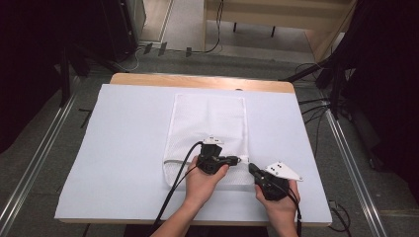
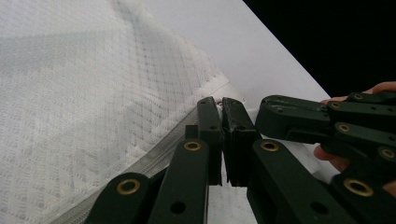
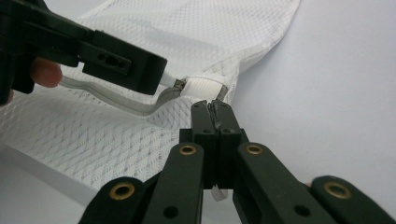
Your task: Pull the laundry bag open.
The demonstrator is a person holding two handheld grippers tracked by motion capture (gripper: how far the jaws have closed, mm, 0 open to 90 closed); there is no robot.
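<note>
The mesh bag (image 1: 207,136) lies flat on the white counter (image 1: 123,148), its long axis running away from the person and its zipper edge (image 3: 116,100) across the near end. The zipper starts at the bag's near right corner, where a white tab (image 3: 205,87) caps it, and runs left along that edge.

The left tool (image 1: 236,159) lies over the near end, pointing right along the zipper line. Its jaws are closed on the zipper pull (image 3: 177,84), just short of the tab. The right tool (image 1: 251,168) comes in from the right, just beside the same corner, and its jaws are clamped on the bag's corner fabric below the tab. In the right gripper view a sliver of white shows between the pads (image 3: 215,140).

So both tools meet at one corner, tips nearly touching, the right as anchor and the left on the slider. I judge that the coming move turns on the zipper's direction: the free run lies to the left of the left tool, so that hand would draw leftward along the near edge while the right holds the corner.
</note>
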